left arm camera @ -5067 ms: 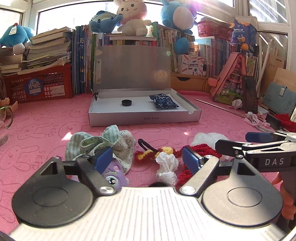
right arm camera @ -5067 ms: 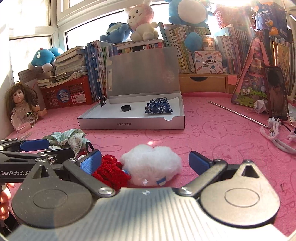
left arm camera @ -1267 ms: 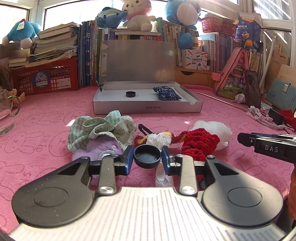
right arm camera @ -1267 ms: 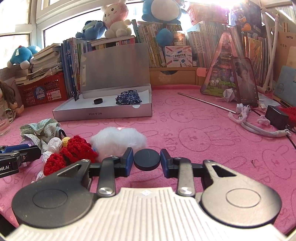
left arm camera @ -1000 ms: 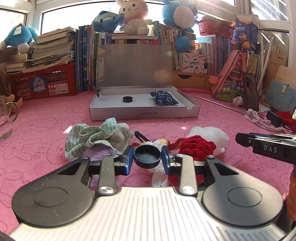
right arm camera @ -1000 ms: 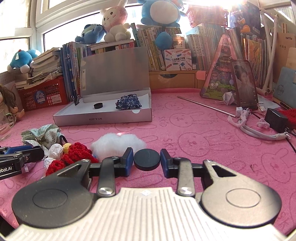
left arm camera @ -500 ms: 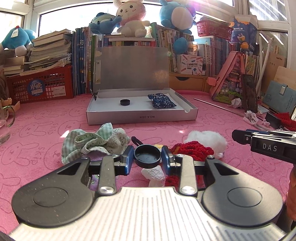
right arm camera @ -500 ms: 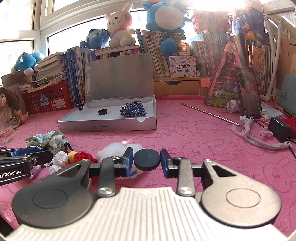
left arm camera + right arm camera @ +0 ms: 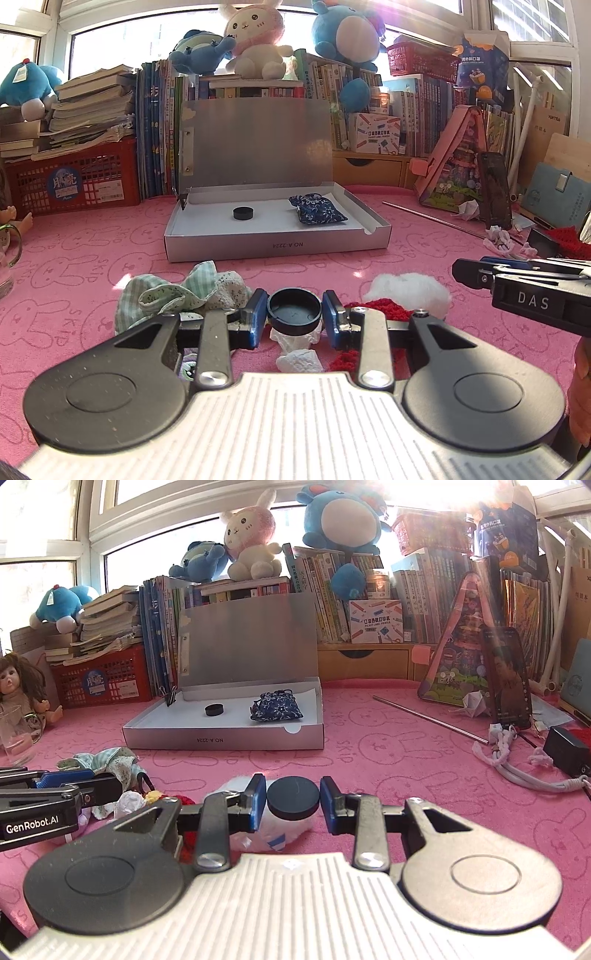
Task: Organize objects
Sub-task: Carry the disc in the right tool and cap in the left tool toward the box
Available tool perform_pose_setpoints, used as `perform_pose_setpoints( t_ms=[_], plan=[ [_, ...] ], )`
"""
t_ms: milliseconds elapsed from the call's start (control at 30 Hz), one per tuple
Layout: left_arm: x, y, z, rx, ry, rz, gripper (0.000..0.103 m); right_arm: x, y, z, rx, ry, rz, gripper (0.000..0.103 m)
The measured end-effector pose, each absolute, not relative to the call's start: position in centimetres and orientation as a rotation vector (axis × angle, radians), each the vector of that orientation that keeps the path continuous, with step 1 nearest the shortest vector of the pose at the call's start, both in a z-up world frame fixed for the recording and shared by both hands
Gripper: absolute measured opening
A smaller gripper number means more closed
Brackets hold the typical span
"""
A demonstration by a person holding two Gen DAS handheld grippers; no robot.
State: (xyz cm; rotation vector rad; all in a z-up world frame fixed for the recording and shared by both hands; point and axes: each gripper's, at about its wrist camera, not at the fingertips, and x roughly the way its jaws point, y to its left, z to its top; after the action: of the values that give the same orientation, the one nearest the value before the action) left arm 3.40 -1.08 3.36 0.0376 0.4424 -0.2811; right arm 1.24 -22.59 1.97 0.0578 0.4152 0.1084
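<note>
Pink bench [image 9: 74,266]: open silver box [image 9: 277,243] at rear. Left hand-held gripper [image 9: 294,314] clamps a hollow black cap [image 9: 294,311]; right hand-held gripper [image 9: 293,802] clamps a flat black disc [image 9: 293,802].

Box [image 9: 277,245] ahead on mat [image 9: 74,266], lid upright behind. In box: cap [image 9: 243,213] left, pouch [image 9: 317,209] right. Before box, row of clutter: cloth [image 9: 177,291] left, tissue [image 9: 295,350] middle, yarn [image 9: 384,308] and fluff [image 9: 406,290] right. Crate [image 9: 74,181] far left, books [image 9: 159,129] behind box.
</note>
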Motion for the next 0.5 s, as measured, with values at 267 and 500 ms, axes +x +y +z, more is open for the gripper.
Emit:
perform_pose_setpoints(
  t_ms=[267,500],
  plan=[
    [5.3,-1.4,5.3,0.058,0.388,-0.298,0.038,2.8,-22.2,3.2,0.052,0.411,0.118,0.037],
    [8.3,-2.0,7.5,0.075,0.357,-0.310,0.038,5.6,-21.9,5.0,0.030,0.431,0.110,0.037]
  ],
)
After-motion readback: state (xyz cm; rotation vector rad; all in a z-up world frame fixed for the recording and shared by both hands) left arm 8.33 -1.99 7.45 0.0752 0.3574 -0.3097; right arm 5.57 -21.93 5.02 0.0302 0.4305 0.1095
